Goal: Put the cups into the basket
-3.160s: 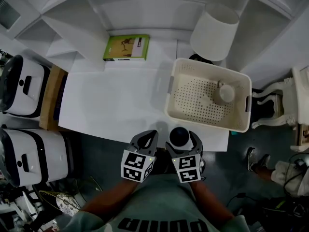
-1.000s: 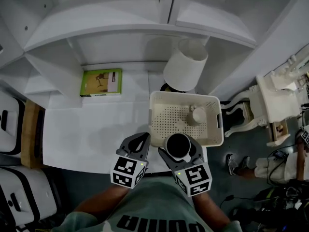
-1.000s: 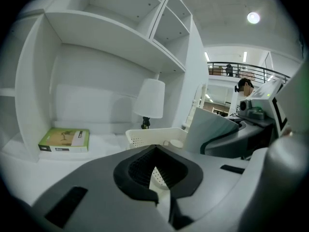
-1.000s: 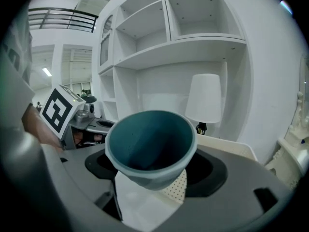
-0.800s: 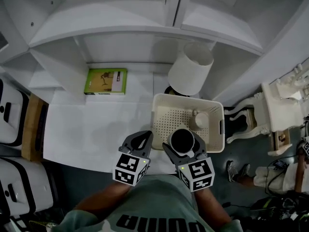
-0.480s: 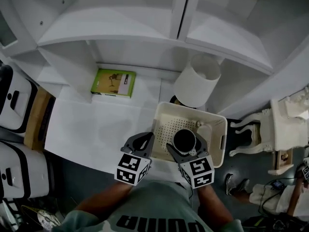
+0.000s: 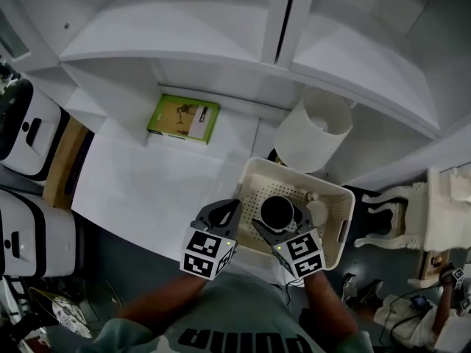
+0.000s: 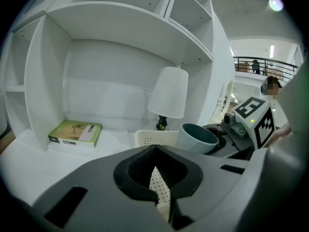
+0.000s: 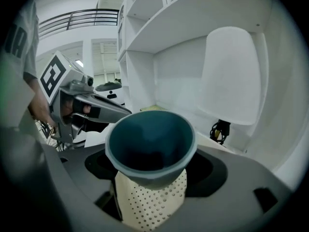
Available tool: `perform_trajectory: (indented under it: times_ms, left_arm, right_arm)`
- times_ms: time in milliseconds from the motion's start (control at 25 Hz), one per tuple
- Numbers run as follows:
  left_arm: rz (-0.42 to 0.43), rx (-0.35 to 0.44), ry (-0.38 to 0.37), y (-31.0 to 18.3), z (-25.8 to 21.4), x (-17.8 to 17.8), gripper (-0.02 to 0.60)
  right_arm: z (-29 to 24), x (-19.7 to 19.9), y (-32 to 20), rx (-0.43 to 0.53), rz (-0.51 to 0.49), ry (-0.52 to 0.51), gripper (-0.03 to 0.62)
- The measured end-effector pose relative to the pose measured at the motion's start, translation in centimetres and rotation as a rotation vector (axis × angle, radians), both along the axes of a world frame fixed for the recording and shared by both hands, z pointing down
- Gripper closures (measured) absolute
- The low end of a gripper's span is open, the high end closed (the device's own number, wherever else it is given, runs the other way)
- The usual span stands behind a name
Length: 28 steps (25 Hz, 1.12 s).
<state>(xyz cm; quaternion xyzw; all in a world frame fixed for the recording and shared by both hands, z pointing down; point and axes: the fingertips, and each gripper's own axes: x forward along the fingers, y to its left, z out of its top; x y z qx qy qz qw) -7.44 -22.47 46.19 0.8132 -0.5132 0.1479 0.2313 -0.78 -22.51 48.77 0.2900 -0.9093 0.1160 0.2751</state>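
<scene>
Cups number two: my right claw [image 7: 282,218] holds the blue cup [image 9: 150,146] over the one basket [image 7: 255,184], with the white cup [image 7: 318,213] inside at its 3 o'clock. Left claw [image 7: 225,211] is pinched narrow, empty.

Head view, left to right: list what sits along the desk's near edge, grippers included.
left gripper → teal cup held in the right gripper's fingers → white cup inside the basket → ornate white side table
</scene>
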Motion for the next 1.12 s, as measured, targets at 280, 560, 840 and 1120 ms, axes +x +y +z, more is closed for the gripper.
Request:
perform_trajectory:
  times_ms: [280,560,840,1120]
  left_arm:
    - [-0.029,-0.024,0.006,-0.4,0.8,0.2,0.575]
    - [-0.051,-0.037,-0.002,-0.4,1.3,0.1,0.575]
    - [-0.054,-0.045,-0.012,-0.3,1.5,0.2,0.575]
    - [-0.043,-0.051,-0.012,-0.1,1.5,0.6,0.575]
  right_arm:
    - [2.5,-0.8,-0.3,-0.036,-0.113,0.014,0.201]
    - [5.7,-0.9,-0.4,-0.071,-0.163,0.062,0.201]
    - [8.2,-0.7,-0.7,-0.085,-0.177,0.096,0.201]
    - [9.6,-0.3,-0.2,-0.086,-0.187,0.117,0.201]
